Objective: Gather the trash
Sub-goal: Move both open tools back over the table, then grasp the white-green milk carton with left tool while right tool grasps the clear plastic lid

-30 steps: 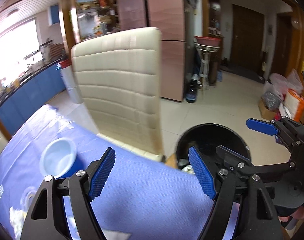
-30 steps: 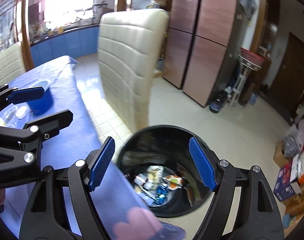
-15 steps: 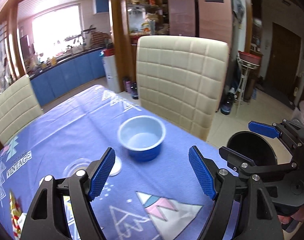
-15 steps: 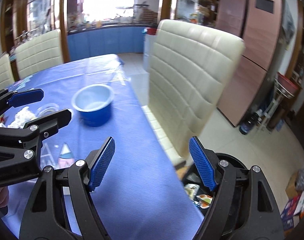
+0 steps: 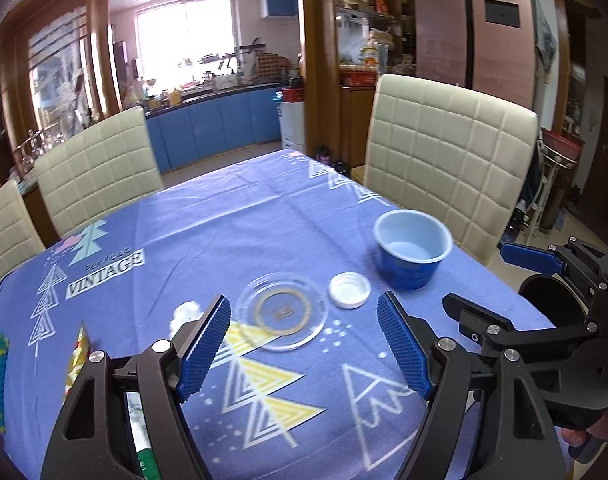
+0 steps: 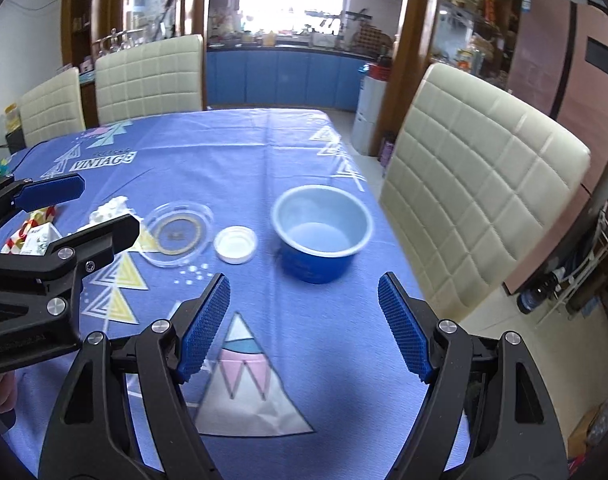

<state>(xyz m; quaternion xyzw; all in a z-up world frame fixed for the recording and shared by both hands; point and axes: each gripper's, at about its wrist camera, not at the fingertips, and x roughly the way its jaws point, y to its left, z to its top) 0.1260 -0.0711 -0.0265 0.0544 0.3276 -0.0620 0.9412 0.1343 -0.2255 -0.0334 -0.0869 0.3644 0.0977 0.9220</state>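
Both tongs empty, jaws wide: left gripper [image 5: 302,344], right gripper [image 6: 304,322]. Best go low over the white cap [image 6: 236,245], straddle it, pinch the rim; skip the blue bowl [image 6: 322,232].

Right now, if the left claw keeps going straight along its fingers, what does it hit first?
Most likely the clear plastic lid, which lies flat on the blue tablecloth just ahead of the open left claw, between its fingertips. The white cap sits slightly right of that line. Depth is uncertain in the fisheye view.
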